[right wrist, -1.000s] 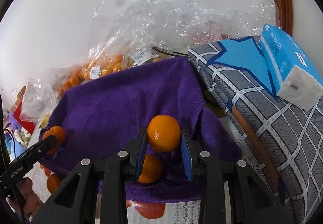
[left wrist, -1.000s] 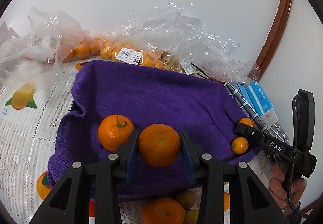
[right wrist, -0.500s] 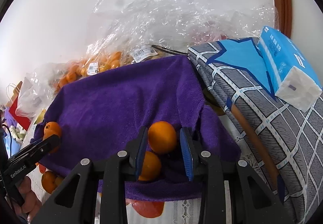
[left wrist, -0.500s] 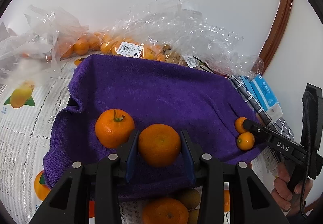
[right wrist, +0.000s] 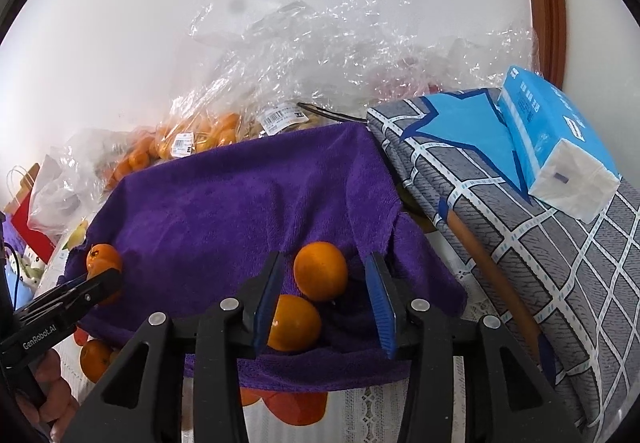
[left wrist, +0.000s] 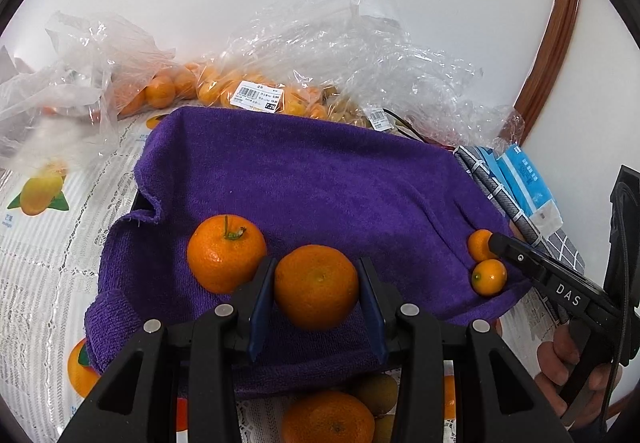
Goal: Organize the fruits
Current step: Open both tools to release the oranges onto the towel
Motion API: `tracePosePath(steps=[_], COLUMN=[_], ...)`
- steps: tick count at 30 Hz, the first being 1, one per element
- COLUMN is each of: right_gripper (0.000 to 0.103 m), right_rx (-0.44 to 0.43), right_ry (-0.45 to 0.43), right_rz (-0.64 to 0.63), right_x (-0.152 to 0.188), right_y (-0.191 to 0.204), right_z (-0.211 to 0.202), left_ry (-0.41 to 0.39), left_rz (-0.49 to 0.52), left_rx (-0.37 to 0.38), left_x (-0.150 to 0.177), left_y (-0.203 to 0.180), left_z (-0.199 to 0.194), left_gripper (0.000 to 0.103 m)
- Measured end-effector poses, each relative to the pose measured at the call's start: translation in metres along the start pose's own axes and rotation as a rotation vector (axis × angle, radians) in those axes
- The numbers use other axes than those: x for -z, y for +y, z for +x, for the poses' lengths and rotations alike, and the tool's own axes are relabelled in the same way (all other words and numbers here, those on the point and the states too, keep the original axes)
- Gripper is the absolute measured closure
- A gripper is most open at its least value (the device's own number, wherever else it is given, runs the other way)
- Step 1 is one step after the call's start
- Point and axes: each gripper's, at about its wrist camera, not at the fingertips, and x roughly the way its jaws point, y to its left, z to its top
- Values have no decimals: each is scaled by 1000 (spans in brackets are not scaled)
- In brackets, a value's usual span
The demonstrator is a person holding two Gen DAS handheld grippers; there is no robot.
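Left tongs [left wrist: 316, 299] pinch a large orange [left wrist: 316, 287] between blue pads, low over the near part of a purple towel [left wrist: 312, 187]; a second orange [left wrist: 226, 259] with a stem lies on the towel just beside the left pad. Right tongs [right wrist: 326, 301] stand spread — two small oranges sit between the pads on the towel's near right corner, the upper one [right wrist: 321, 270] clear of both pads, the lower one [right wrist: 295, 323] against the left pad. The towel is soft, nubby cloth draped over something boxy, its middle and far part bare and roomy, its edges falling away to a lace-patterned desk [left wrist: 48, 275]. Crinkled clear bags [left wrist: 340, 67] of fruit crowd the far edge. Only the right view shows the checked grey cloth [right wrist: 540, 243] hemming in the towel's right side, with a blue tissue pack [right wrist: 556, 139] on top; only the left view shows more fruit [left wrist: 328, 419] below the near edge.
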Motion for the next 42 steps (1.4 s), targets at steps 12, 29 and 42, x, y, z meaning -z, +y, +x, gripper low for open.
tracePosePath(steps=[12, 29, 42], right_gripper=[60, 60, 55], right_rx=[21, -17, -6], right_ry=[-42, -69, -23], right_rz=[12, -83, 7], right_x=[-2, 9, 58], right_y=[-3, 23, 28], right_z=[-11, -41, -109], left_ry=[-38, -82, -105], left_rz=[-9, -20, -8], left_rx=[37, 73, 108], left_x=[0, -2, 6], left_y=[0, -1, -5], left_z=[-6, -17, -49], left_gripper=[49, 49, 45])
